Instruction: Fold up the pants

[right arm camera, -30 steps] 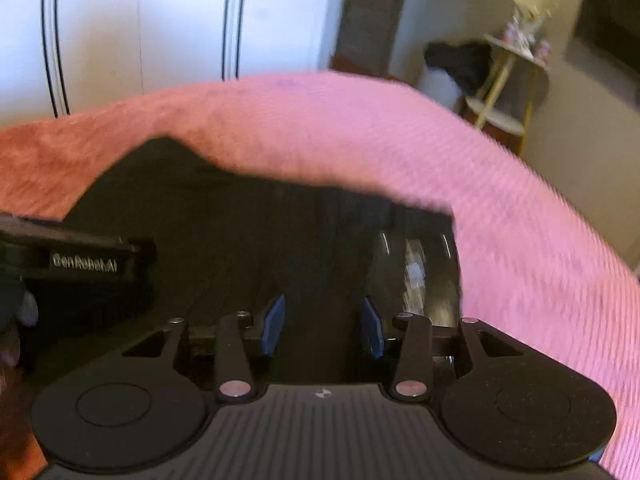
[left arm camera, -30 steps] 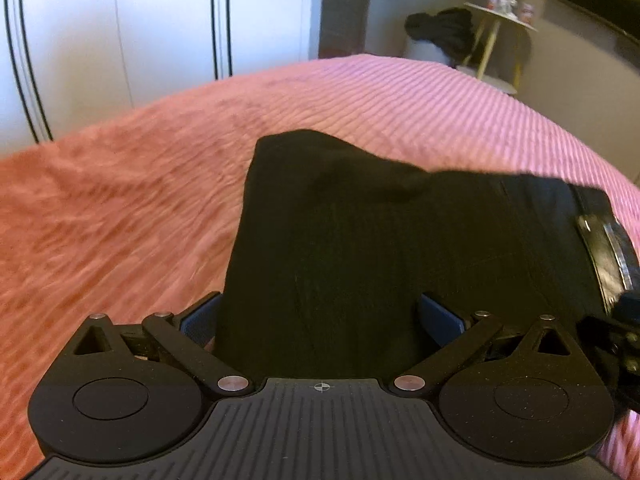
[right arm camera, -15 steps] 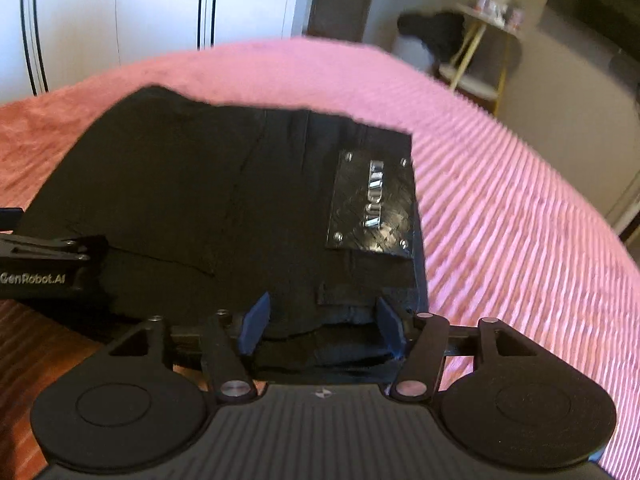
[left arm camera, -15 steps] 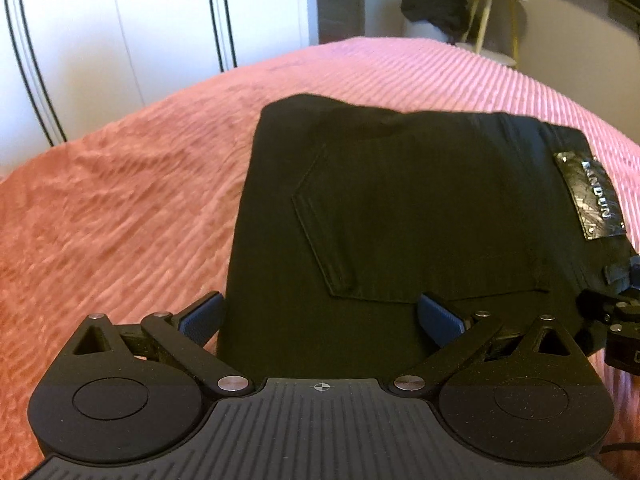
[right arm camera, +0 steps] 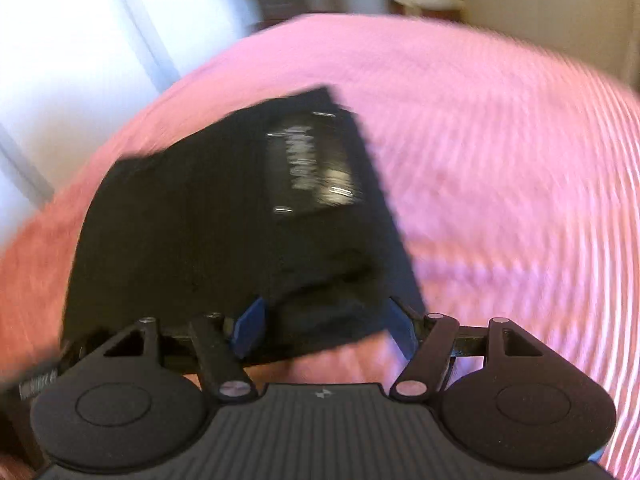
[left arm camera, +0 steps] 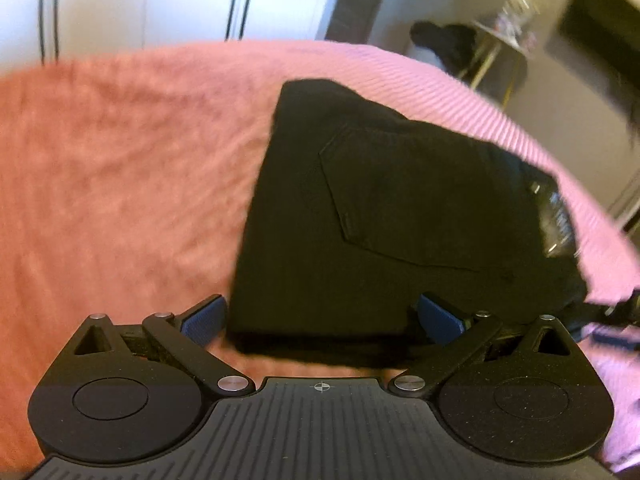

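Warm, dim indoor light, both views motion-blurred

The right wrist view smears most; the white wardrobe (left arm camera: 160, 0) glows brightest at upper left, the black pants (left arm camera: 380, 220) lose detail, and fisheye bending curves the bedspread (right arm camera: 500, 160) edges.

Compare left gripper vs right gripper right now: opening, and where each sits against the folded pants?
The left gripper stands wider open than the right gripper, whose jaws have just been opening. The left straddles most of the near edge of the folded black pants; the right brackets only the corner below the leather patch. Shared: both open, neither pinching cloth, both over the pink bedspread.
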### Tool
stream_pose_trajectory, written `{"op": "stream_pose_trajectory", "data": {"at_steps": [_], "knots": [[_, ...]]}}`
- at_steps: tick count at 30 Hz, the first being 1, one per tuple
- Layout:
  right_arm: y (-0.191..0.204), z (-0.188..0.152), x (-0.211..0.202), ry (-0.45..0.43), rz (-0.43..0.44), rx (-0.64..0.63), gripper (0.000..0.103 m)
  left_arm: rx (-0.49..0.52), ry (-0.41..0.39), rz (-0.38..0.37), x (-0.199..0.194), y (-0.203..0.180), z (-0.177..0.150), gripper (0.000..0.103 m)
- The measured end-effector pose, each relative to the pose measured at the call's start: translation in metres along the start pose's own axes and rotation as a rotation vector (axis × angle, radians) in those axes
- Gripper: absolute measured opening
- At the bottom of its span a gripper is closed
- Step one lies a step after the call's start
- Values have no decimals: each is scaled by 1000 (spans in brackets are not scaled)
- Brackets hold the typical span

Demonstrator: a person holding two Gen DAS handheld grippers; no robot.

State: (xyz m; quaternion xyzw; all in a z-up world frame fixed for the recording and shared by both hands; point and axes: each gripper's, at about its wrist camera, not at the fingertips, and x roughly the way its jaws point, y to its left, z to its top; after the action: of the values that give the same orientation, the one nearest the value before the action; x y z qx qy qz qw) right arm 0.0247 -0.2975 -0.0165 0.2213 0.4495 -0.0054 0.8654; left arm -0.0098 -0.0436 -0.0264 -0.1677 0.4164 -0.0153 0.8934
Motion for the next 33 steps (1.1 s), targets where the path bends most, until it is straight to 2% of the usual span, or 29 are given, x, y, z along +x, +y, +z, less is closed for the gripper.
{"op": "stream_pose_trajectory", "data": {"at_steps": [2, 3, 7, 9, 12, 15, 17, 18, 21, 24, 25, 26, 27, 29, 33], "knots": [[-20, -3, 1, -4, 105, 137, 66, -44, -12, -22, 0, 4, 0, 103], [-24, -4, 2, -11, 131, 172, 66, -49, -17, -27, -1, 4, 0, 103], [-36, -2, 19, -19, 158, 291, 66, -78, -33, -40, -3, 6, -1, 103], [-44, -1, 23, -22, 204, 380, 63, -79, -49, -40, -5, 5, -3, 103], [-54, -4, 27, -11, 241, 453, 53, -111, -100, -46, -16, 6, -3, 103], [-58, -10, 17, -41, 270, 433, 41, -195, -203, -92, -29, 16, -1, 103], [-63, -17, 9, -55, 287, 435, 35, -208, -246, -82, -33, 19, 2, 103], [-66, -22, 4, -64, 303, 454, 34, -204, -247, -72, -32, 20, 3, 103], [-69, -26, -1, -69, 383, 526, 35, -181, -180, -28, -17, 20, 1, 103], [-68, -24, 15, -1, 419, 550, 38, -166, -116, -51, -1, 18, -4, 103], [-69, -22, 24, 23, 428, 574, 38, -153, -105, -60, 3, 16, -4, 103], [-69, -22, 26, 21, 424, 588, 33, -136, -103, -56, 4, 12, -6, 103], [-66, -20, 25, 9, 402, 566, 29, -111, -111, -37, 3, 9, -7, 103], [-45, -17, 12, -38, 310, 390, 22, -68, -145, -16, -4, 5, -9, 103], [2, -18, -29, -200, 163, 86, 21, -34, -235, -6, -23, -1, -6, 103]]}}
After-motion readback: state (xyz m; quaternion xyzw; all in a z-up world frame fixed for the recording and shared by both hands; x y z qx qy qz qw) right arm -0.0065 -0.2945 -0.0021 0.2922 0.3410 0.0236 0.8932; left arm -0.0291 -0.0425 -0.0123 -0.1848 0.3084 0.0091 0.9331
